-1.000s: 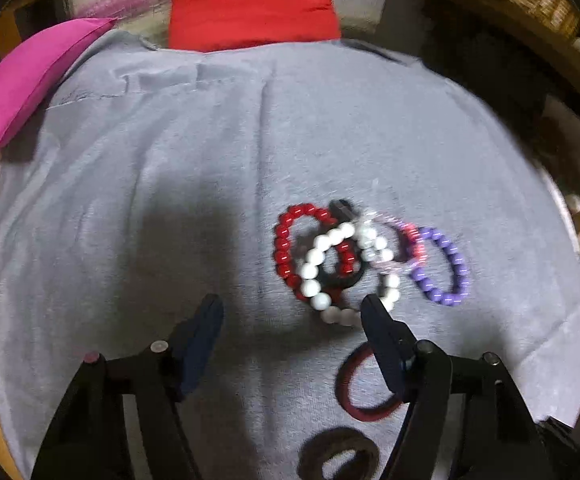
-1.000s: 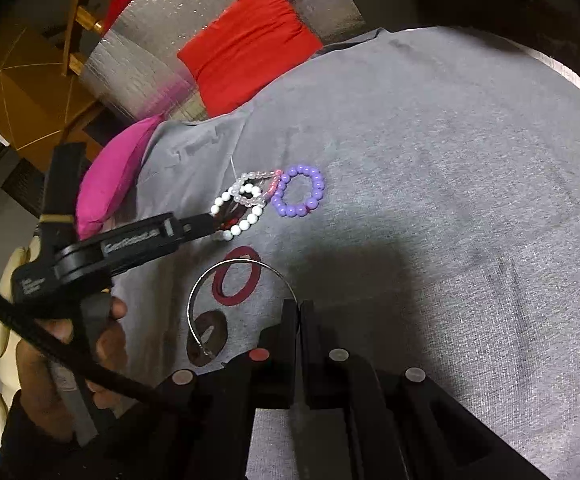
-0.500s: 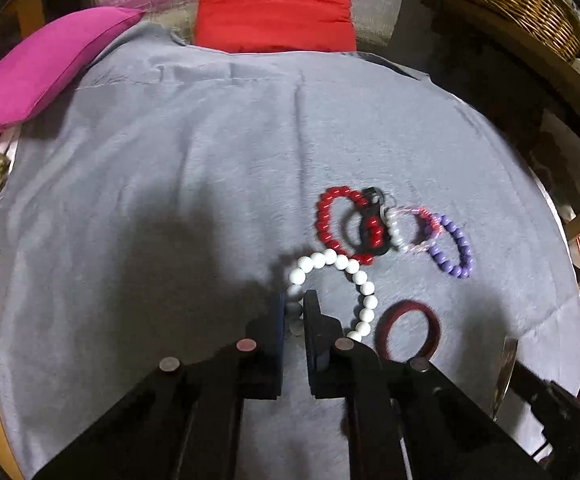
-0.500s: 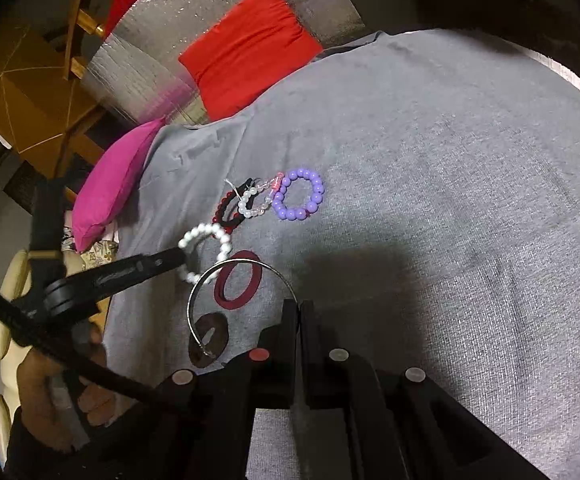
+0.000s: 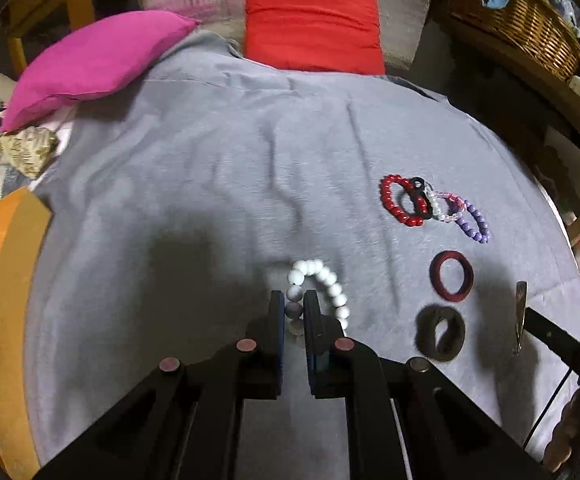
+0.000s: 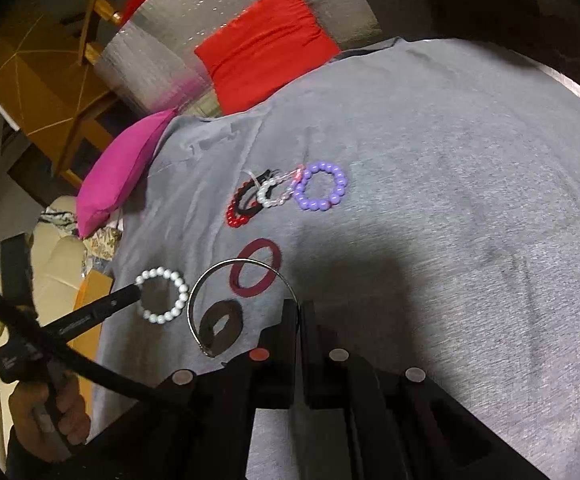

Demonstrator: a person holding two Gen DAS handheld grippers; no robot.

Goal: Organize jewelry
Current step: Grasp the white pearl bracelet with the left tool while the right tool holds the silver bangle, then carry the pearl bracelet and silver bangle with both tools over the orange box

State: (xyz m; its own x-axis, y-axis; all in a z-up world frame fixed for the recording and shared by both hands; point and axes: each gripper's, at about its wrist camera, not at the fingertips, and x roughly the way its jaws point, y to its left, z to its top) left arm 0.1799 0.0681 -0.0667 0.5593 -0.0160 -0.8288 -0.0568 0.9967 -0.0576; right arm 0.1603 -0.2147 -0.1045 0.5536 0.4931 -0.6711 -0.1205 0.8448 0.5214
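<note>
On the grey cloth [image 5: 210, 180], my left gripper [image 5: 293, 298] is shut on a white bead bracelet [image 5: 322, 278], well left of the other jewelry. The right wrist view shows the same bracelet [image 6: 162, 296] at the left gripper's tip [image 6: 134, 292]. My right gripper [image 6: 300, 308] is shut on a thin silver bangle [image 6: 210, 280], seen edge-on in the left wrist view [image 5: 520, 316]. A red bead bracelet [image 5: 398, 204], a black ring [image 5: 418, 190], a clear pink bracelet [image 5: 448, 208] and a purple bead bracelet [image 5: 474, 222] lie clustered. Nearer lie a maroon ring [image 5: 452, 276] and a dark brown scrunchie [image 5: 440, 334].
A pink pillow [image 5: 90, 64] and a red pillow [image 5: 314, 24] rest at the cloth's far edge. A wicker basket [image 5: 522, 12] stands at the back right. An orange board [image 5: 2, 280] borders the cloth on the left. A hand [image 6: 46, 412] holds the left gripper.
My left gripper shut on the white bead bracelet and pulled it out of the cluster, leftward and toward the near side. The right gripper stayed put with the silver bangle.
</note>
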